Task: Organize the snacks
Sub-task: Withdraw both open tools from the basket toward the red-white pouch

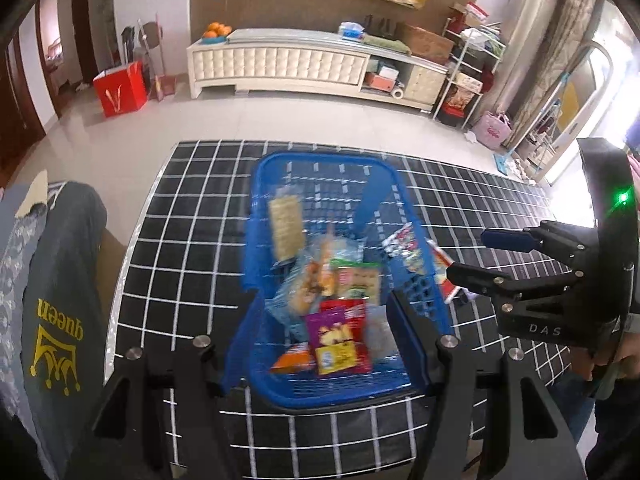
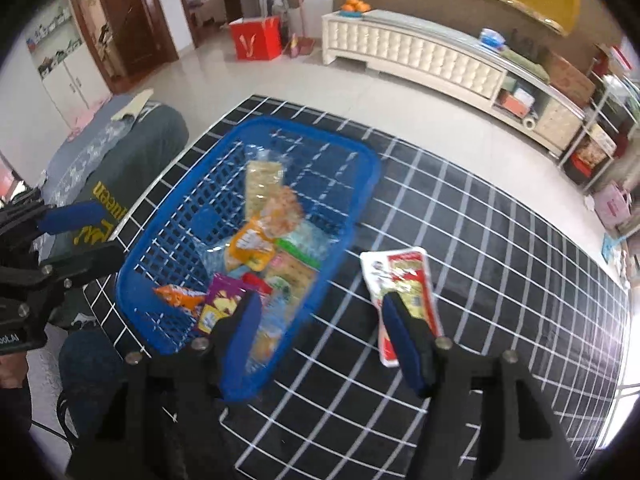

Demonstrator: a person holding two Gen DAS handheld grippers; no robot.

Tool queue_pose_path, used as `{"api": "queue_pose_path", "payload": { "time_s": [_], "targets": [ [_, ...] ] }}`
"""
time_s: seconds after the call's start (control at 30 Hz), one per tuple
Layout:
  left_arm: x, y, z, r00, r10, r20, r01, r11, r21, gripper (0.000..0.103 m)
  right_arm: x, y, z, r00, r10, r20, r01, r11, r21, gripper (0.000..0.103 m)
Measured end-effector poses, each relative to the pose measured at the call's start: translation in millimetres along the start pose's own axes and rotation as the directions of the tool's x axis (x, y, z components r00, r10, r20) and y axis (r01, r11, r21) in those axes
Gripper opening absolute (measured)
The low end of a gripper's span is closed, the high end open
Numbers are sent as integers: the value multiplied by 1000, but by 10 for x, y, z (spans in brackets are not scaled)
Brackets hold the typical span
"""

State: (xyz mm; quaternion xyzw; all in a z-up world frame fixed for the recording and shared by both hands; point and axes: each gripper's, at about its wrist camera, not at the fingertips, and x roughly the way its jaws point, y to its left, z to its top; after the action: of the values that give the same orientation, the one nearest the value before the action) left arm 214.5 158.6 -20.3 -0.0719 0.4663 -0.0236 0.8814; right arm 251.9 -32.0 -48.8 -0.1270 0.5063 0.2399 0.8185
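A blue plastic basket (image 1: 320, 390) (image 2: 362, 168) stands on the black grid tablecloth (image 1: 180, 240) (image 2: 480, 280). It holds several snack packs, among them a purple packet (image 1: 338, 336) (image 2: 222, 304), a cracker pack (image 1: 285, 224) (image 2: 262, 184) and an orange bag (image 2: 252, 246). A red-and-white packet (image 2: 404, 276) (image 1: 440, 262) lies on the cloth just right of the basket. My left gripper (image 1: 324, 360) (image 2: 92, 236) is open at the basket's near-left side, holding nothing. My right gripper (image 2: 324, 320) (image 1: 476, 256) is open, one finger over the basket's corner, the other over the loose packet.
A grey garment printed "queen" (image 1: 60, 300) (image 2: 132, 168) hangs over a seat at the table's left edge. A hand (image 1: 624, 360) holds the right gripper. Behind, across the tiled floor, stand a white cabinet (image 1: 280, 64) and a red box (image 1: 120, 88).
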Motion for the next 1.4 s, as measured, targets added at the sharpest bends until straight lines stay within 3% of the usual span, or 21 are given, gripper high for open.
{"api": "queue_pose_path", "payload": {
  "time_s": [0.23,0.6,0.73,0.8,0.9,1.13,1.27,1.4],
  "targets": [
    [2,-581,20,1000,2,20,-4,996,88,70,-216,-490,-277,1000,-12,20,10,996,88,70],
    [413,-1416,48,997,-22,-78,32,992,125,71,-328,-1218,-754,1000,-17,20,12,978,207,71],
    [595,-1633,90,994,-37,-104,45,996,73,81,-335,-1421,-855,1000,-19,20,14,974,227,75],
    [709,-1712,111,991,-42,-128,49,997,54,84,-344,-1530,-904,999,-18,32,10,972,236,83],
    [962,-1813,110,979,-35,-202,37,999,2,84,-281,-1707,-971,999,-6,33,-2,966,257,91],
    [1357,-1900,157,966,-9,-257,-25,991,-129,84,-79,-2005,-1079,1000,-1,17,-4,953,301,94],
    [1644,-1948,197,952,-25,-305,-26,986,-163,84,23,-2104,-1062,1000,-3,15,-2,953,303,96],
    [1913,-1957,205,939,20,-343,-82,982,-167,84,163,-2200,-1015,1000,-22,-1,21,955,295,102]
  ]
}}
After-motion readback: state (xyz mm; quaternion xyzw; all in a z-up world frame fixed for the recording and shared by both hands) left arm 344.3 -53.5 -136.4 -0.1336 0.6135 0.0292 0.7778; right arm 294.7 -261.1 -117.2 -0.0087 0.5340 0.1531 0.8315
